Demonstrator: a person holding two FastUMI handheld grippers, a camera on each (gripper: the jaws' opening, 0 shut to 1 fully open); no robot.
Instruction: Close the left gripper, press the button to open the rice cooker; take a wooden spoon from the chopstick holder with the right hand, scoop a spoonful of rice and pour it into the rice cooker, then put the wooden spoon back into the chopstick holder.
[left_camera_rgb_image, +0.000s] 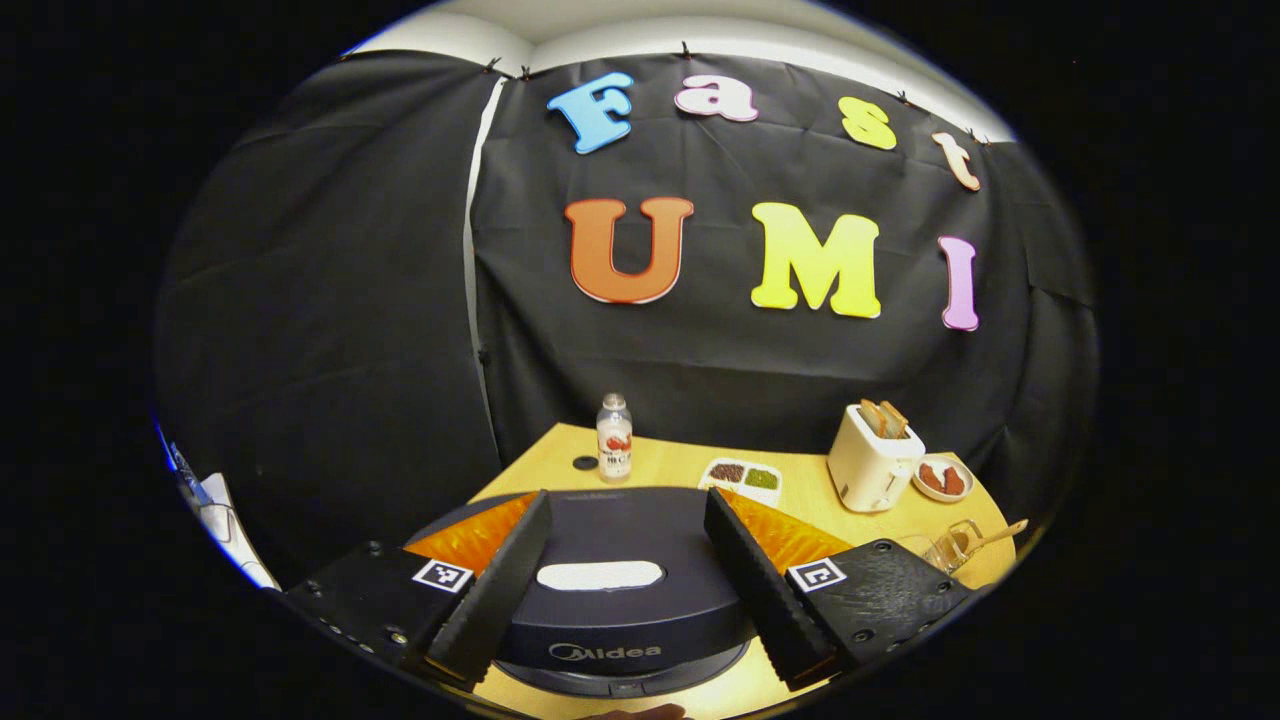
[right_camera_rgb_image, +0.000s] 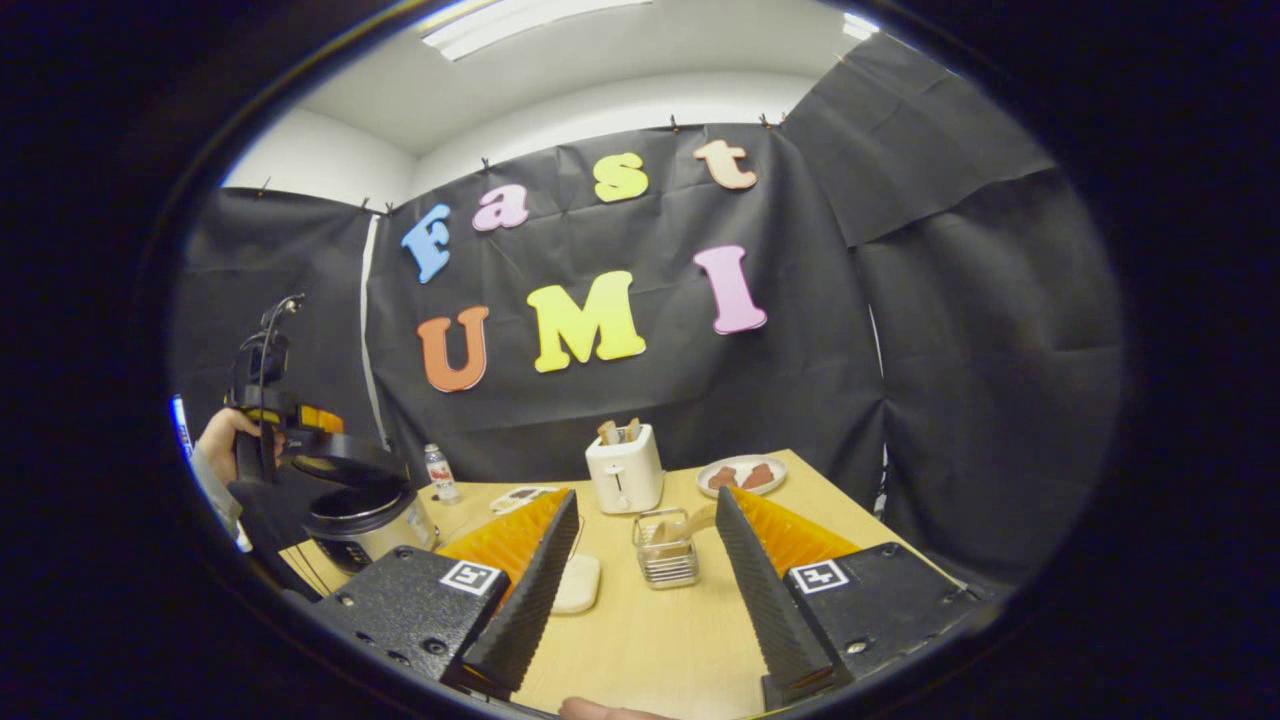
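**Both grippers spread wide, holding nothing**

Left gripper view: the left gripper (left_camera_rgb_image: 625, 585) was spread wide over the rice cooker (left_camera_rgb_image: 620, 580) lid, gripping nothing. The chopstick holder (left_camera_rgb_image: 945, 548) with the wooden spoon (left_camera_rgb_image: 995, 535) sat off right.

Right gripper view: the right gripper (right_camera_rgb_image: 640, 575) gaped too, empty, with the chopstick holder (right_camera_rgb_image: 665, 548) between its fingers farther along the table (right_camera_rgb_image: 640, 640). The rice cooker (right_camera_rgb_image: 360, 515) stood at left with its lid raised.

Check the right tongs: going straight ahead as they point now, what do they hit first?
Probably the chopstick holder: it sits on the table dead ahead between the open right tongs, wooden spoon leaning in it. The toaster is behind. Depth is uncertain.
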